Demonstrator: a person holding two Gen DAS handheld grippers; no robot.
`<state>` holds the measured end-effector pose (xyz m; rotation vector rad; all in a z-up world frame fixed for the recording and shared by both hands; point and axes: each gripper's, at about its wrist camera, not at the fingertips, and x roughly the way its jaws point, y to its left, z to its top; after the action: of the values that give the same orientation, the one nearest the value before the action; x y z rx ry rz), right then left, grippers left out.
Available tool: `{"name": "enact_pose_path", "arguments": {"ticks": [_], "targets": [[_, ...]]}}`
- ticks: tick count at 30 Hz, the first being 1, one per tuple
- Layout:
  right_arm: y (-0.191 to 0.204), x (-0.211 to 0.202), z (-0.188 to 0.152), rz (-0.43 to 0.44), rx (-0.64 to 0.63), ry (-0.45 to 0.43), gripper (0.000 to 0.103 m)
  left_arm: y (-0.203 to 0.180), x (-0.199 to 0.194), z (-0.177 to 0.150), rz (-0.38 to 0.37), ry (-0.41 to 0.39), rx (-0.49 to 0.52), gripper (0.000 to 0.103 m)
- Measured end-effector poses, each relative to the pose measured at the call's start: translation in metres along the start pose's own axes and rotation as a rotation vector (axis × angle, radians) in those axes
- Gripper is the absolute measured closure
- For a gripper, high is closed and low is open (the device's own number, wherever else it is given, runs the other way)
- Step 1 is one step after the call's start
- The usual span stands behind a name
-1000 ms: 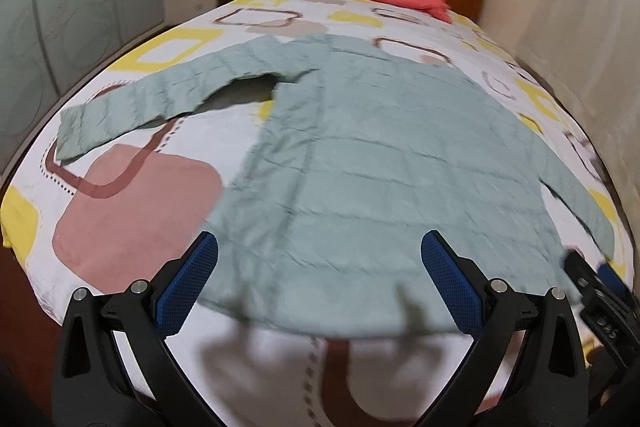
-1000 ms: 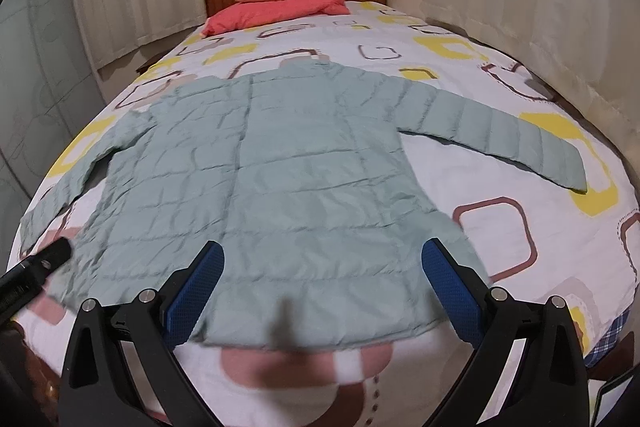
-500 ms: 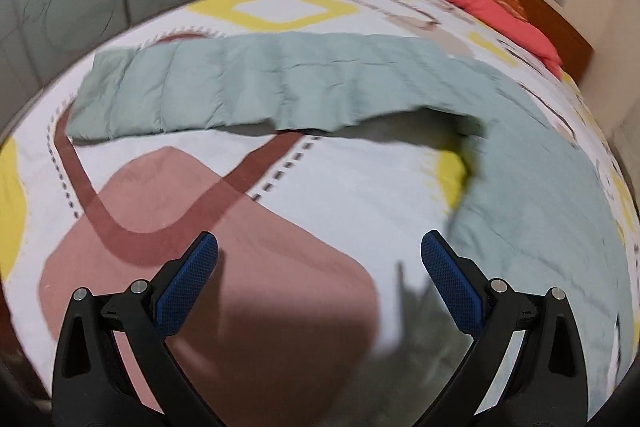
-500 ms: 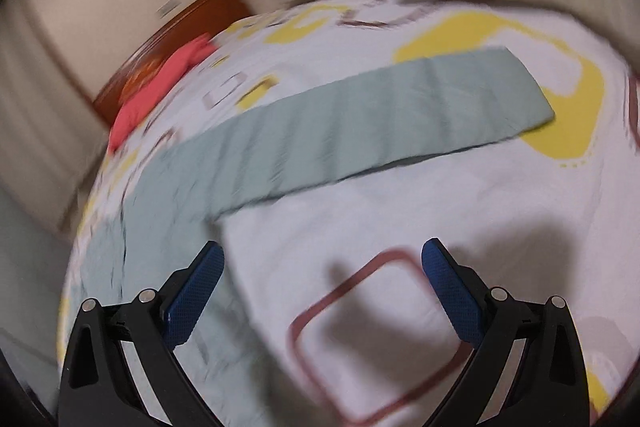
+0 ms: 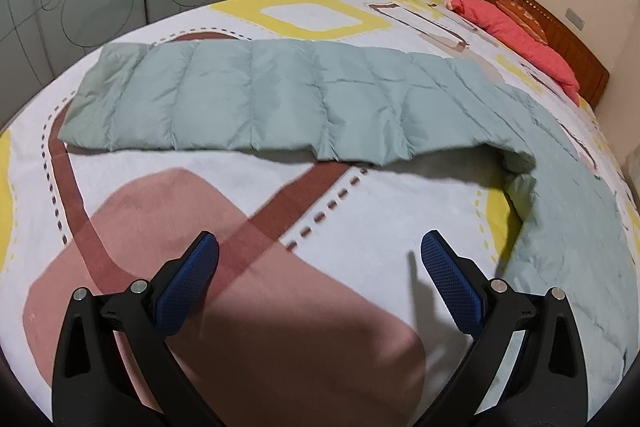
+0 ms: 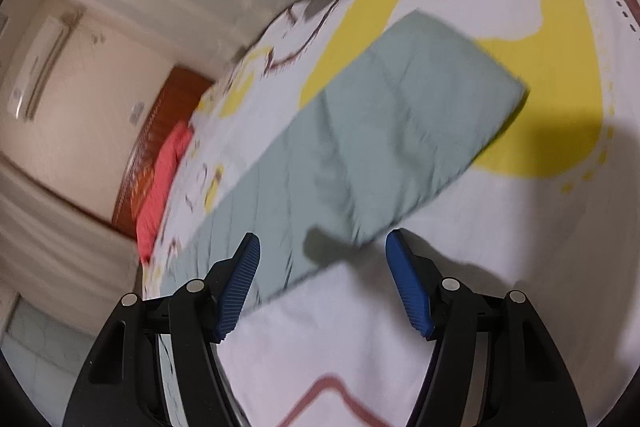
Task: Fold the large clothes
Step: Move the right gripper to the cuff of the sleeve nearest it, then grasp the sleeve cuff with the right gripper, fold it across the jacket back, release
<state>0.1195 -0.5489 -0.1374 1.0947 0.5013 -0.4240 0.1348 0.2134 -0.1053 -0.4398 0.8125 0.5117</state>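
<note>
A green quilted jacket (image 5: 280,99) lies spread on the bed (image 5: 360,235), its sleeves ahead of the left gripper (image 5: 320,259) and right gripper (image 6: 322,263), both with jaws apart, empty.

jacket (image 5: 280,99) on bed (image 5: 360,227), pillow (image 5: 516,31) behind

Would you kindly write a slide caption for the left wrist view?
Open left gripper hovers over the patterned bedspread, facing the green quilted jacket's outstretched sleeve.
</note>
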Motion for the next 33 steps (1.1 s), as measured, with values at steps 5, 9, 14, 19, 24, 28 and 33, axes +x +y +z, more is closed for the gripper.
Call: {"name": "enact_pose_path", "arguments": {"ticks": [5,9,14,19,24,28,33], "targets": [[-0.031,-0.003,0.025,0.108,0.162,-0.105,0.038,0.004,0.009,0.003,0.058,0.008,-0.005,0.002],[-0.033,-0.003,0.034,0.127,0.183,-0.146,0.038,0.000,0.011,0.003,0.092,0.011,0.022,0.002],[-0.026,0.006,0.044,0.065,0.128,-0.157,0.070,-0.004,0.013,0.002,0.120,0.016,0.043,0.002],[-0.034,-0.001,0.047,0.025,0.099,-0.147,0.091,-0.004,0.014,0.004,0.123,0.023,0.050,0.002],[0.033,-0.012,0.037,0.017,-0.145,-0.156,0.093,0.004,0.016,0.010,0.129,0.021,0.036,0.002],[0.106,-0.008,0.003,0.056,-0.358,-0.114,0.093,0.004,0.018,0.010,0.130,0.017,0.044,0.002],[0.195,0.016,-0.064,0.117,-0.608,-0.031,0.093,0.008,0.021,0.012,0.116,0.020,0.048,0.002]]}}
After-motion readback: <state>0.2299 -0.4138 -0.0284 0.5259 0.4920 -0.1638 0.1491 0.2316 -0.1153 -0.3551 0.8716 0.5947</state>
